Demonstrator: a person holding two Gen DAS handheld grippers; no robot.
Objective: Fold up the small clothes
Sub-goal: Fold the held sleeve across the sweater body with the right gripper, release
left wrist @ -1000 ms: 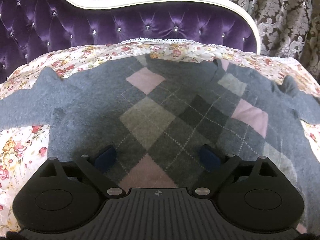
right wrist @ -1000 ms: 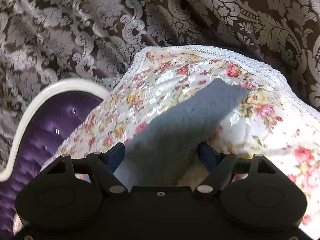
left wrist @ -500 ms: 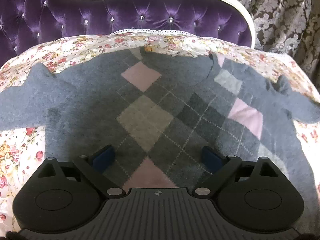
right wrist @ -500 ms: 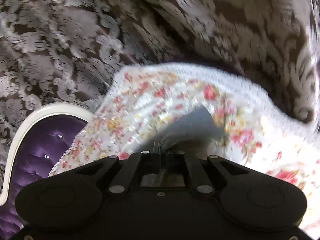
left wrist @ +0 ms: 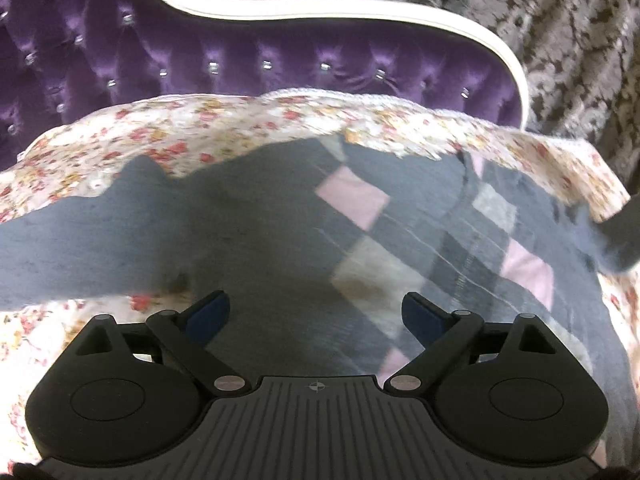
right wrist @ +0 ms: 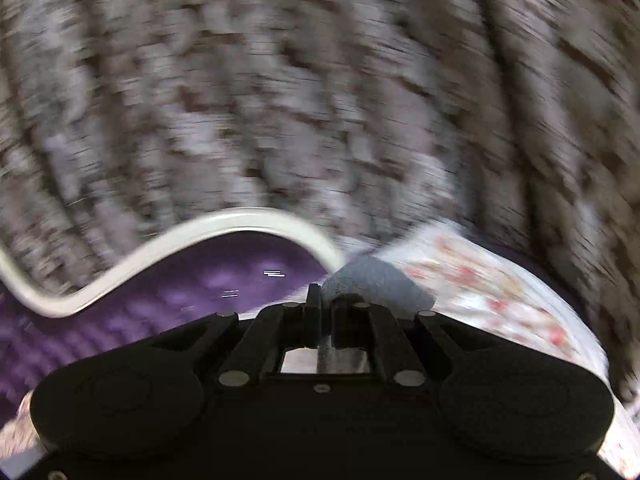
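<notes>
**Carrying the right sleeve in over the body**

The grey argyle sweater (left wrist: pixel 304 240) lies spread flat on the floral bedspread (left wrist: pixel 224 120), directly ahead of and beneath the left claw (left wrist: pixel 316 312). That claw is released, jaws wide apart, poised low over the lower body of the knit with nothing between its blue pads (left wrist: pixel 208 312); I cannot tell whether it touches the cloth. The left sleeve (left wrist: pixel 60 248) runs out flat to its left side.

The right claw (right wrist: pixel 320 312) is clenched on the end of the right sleeve (right wrist: pixel 372 280), a grey lump of knit bunched just ahead of its closed jaws. Its view is heavily smeared, with the purple tufted headboard (right wrist: pixel 200 280) ahead-left and patterned curtain (right wrist: pixel 320 100) above. From the left claw's view, that sleeve rises off the bed at the far right edge (left wrist: pixel 616 236).

The step in hand looks like folding this sleeve across the chest. To do it well:

- Keep the pinch firm; loose knit slips easily.
- Lift only enough to clear the body, then travel toward the left claw so the crease falls along the shoulder seam.
- Press the left claw down on the body, so the garment does not drag across the slick bedspread.
- Lay the cuff flat before letting go.
</notes>
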